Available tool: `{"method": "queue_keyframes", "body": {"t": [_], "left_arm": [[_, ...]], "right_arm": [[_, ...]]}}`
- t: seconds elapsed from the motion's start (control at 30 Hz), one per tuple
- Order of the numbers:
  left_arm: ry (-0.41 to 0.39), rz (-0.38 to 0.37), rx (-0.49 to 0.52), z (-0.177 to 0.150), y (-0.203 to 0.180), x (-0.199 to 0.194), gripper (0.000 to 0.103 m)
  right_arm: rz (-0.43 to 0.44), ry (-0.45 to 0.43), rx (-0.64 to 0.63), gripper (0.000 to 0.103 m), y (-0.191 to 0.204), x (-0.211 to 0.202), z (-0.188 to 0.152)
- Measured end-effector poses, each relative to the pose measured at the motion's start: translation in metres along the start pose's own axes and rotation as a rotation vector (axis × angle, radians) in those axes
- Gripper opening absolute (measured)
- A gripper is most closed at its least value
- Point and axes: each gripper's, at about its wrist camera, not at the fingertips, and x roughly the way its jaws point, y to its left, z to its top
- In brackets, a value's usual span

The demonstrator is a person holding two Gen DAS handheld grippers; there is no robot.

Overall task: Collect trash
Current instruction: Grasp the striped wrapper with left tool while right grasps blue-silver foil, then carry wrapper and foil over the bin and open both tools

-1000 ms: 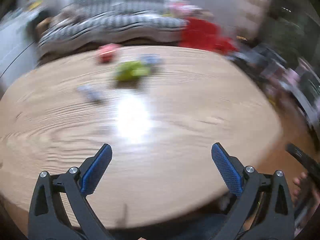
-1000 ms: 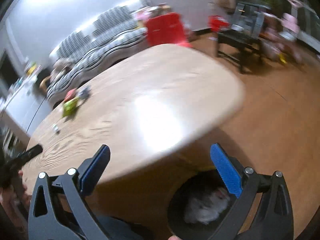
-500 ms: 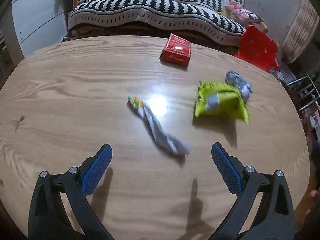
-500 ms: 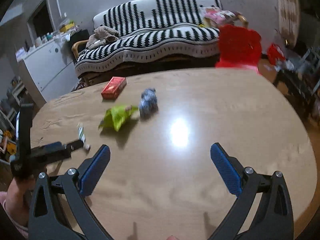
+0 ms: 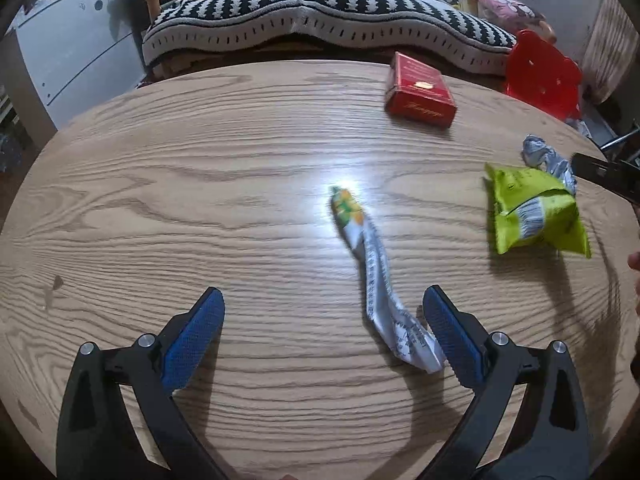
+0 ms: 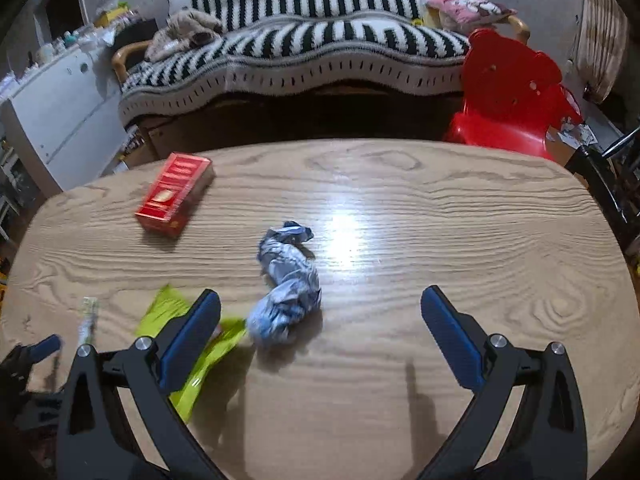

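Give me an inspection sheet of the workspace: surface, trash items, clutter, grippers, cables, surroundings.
Surface: oval wooden table, glare spot mid-top.
Job's things: long twisted wrapper; green snack bag; crumpled grey-blue wrapper; red box. All lie on the table.
Clutter: nothing seen beyond these.
Grippers: left gripper open, wrapper end by its right finger; right gripper open over the crumpled wrapper.
Cables: nothing seen.
Surroundings: striped sofa, red plastic chair, white cabinet.
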Motion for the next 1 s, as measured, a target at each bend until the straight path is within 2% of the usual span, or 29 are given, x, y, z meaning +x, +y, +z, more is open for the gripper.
{"method": "queue_keyframes", "body": {"t": [0.2,0.37,0.4,0.47,0.5,0.53,0.57,0.6,0.63,0.7,1.0], "left_arm": [[-0.026,0.024,0.006,-0.007,0.007,-0.001,0.097],[-0.041,0.019,0.012,-0.004,0.009,0.0,0.097],[-0.044,0.01,0.026,-0.004,0.008,0.001,0.097],[-0.053,-0.001,0.05,-0.002,0.004,0.002,0.094],[-0.057,-0.008,0.054,-0.001,0.003,0.002,0.091],[-0.073,-0.009,0.058,0.0,0.002,0.0,0.069],[-0.095,-0.008,0.06,0.001,0.002,-0.004,0.035],[-0.1,-0.012,0.053,0.002,0.003,-0.005,0.017],[-0.095,-0.062,0.028,0.003,0.008,-0.006,0.008],[-0.089,-0.088,-0.009,0.002,0.014,-0.008,0.007],[-0.133,-0.164,-0.043,0.002,0.013,-0.041,0.007]], "right_arm": [[-0.012,0.055,-0.02,0.097,0.007,0.035,-0.001],[0.007,0.054,-0.012,0.097,0.009,0.042,0.001],[0.01,0.052,-0.007,0.089,0.009,0.042,0.0],[-0.007,0.032,-0.015,0.061,0.009,0.039,-0.001],[-0.004,0.027,-0.027,0.032,0.009,0.037,-0.002],[0.007,0.029,-0.025,0.029,0.01,0.034,-0.003],[0.039,0.037,-0.004,0.028,0.006,0.033,-0.005],[0.048,0.038,0.004,0.027,0.005,0.032,-0.006],[0.045,0.028,0.004,0.027,0.004,0.028,-0.007],[0.038,0.008,0.008,0.026,0.002,0.02,-0.009],[0.011,-0.055,0.009,0.026,-0.002,-0.04,-0.012]]}}
